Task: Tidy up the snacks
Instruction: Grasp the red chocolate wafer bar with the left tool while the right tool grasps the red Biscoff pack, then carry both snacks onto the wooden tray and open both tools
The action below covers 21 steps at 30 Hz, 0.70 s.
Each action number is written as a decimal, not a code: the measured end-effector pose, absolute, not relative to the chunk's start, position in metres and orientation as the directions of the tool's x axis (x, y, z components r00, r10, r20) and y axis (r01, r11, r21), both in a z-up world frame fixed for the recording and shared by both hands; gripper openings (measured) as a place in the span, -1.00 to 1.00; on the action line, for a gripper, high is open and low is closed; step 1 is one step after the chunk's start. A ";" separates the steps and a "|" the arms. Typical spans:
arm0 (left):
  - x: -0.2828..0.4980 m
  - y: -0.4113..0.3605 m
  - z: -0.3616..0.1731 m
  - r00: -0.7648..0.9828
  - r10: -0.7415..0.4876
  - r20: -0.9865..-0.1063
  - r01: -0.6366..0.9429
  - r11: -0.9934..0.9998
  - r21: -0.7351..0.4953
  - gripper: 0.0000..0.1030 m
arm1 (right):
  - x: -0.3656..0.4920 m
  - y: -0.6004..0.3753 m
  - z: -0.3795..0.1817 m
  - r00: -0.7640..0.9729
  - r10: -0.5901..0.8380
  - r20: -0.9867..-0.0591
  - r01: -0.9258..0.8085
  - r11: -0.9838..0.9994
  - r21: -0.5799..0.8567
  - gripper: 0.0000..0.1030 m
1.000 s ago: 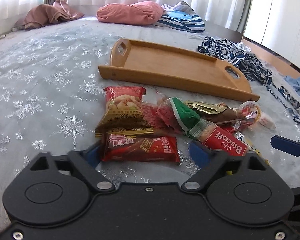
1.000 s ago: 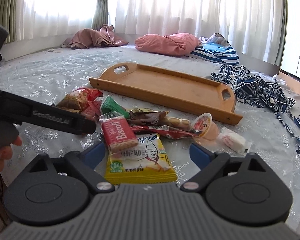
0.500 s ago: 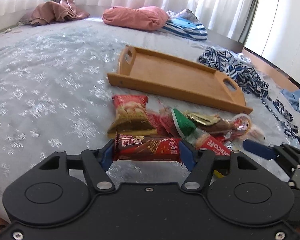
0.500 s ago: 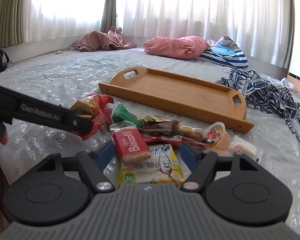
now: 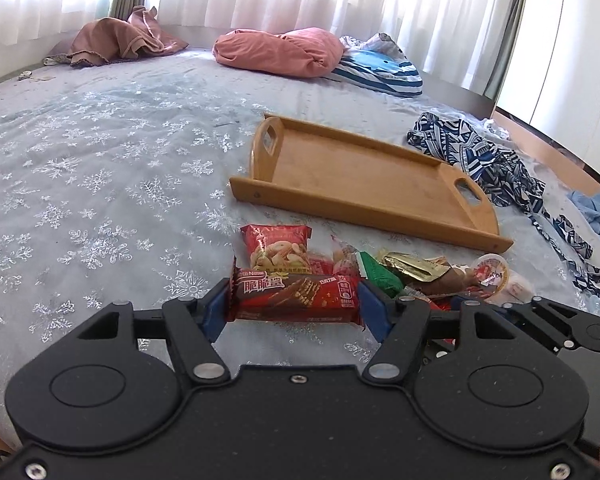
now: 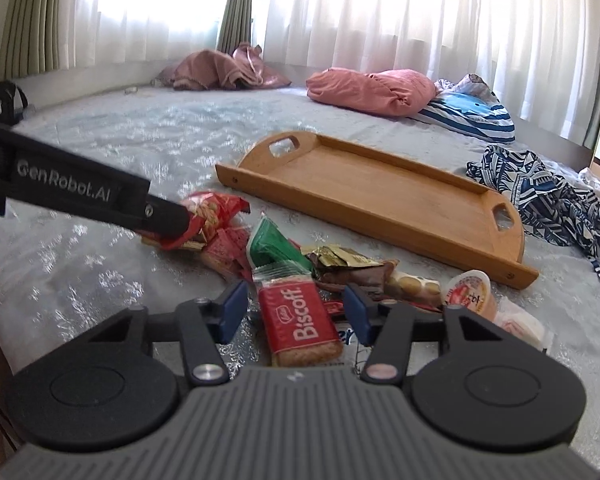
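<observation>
Snacks were now being taken: the left gripper (image 5: 294, 312) had clamped the red wafer pack (image 5: 296, 294) and raised it off the bedspread (image 5: 100, 184), the right gripper (image 6: 294, 312) was closing, not yet pinching, round the Biscoff pack (image 6: 300, 322) in the heap, while the wooden tray (image 6: 512, 274) beyond waited bare.

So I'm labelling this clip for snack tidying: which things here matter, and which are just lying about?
Part of the job:
- wafer bar, held in the left gripper
- Biscoff pack, between the closing right gripper
- snack pile
- wooden tray

Lying about:
- pink pillow
- patterned cloth
- brown cloth
</observation>
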<state>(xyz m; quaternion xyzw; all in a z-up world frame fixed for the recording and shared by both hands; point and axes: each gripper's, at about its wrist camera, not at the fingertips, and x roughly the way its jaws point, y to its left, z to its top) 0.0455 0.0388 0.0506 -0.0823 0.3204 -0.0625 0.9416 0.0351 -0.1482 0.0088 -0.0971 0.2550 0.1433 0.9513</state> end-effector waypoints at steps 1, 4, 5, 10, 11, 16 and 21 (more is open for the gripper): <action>0.046 0.038 0.051 0.787 -0.171 -0.593 0.066 0.979 -0.195 0.25 | 0.035 -0.146 0.008 0.832 0.214 -0.512 -0.320 0.939 -0.128 0.06; 0.050 0.037 0.053 0.786 -0.175 -0.593 0.069 0.978 -0.197 0.25 | 0.035 -0.142 0.009 0.833 0.197 -0.517 -0.321 0.933 -0.160 -0.20; 0.052 0.037 0.054 0.785 -0.176 -0.594 0.070 0.978 -0.197 0.25 | 0.035 -0.142 0.010 0.830 0.199 -0.521 -0.323 0.933 -0.159 -0.22; 0.061 0.034 0.061 0.783 -0.183 -0.595 0.078 0.977 -0.197 0.25 | 0.032 -0.146 0.020 0.825 0.214 -0.522 -0.328 0.935 -0.135 -0.23; 0.063 0.033 0.063 0.782 -0.185 -0.595 0.080 0.977 -0.199 0.25 | 0.031 -0.148 0.023 0.827 0.215 -0.519 -0.324 0.937 -0.127 -0.23; 0.076 0.028 0.075 0.781 -0.204 -0.591 0.095 0.973 -0.210 0.25 | 0.037 -0.171 0.040 0.826 0.217 -0.520 -0.278 0.960 -0.041 -0.24; 0.095 0.021 0.089 0.767 -0.244 -0.594 0.114 0.962 -0.248 0.25 | 0.050 -0.201 0.059 0.834 0.214 -0.508 -0.217 0.975 0.054 -0.31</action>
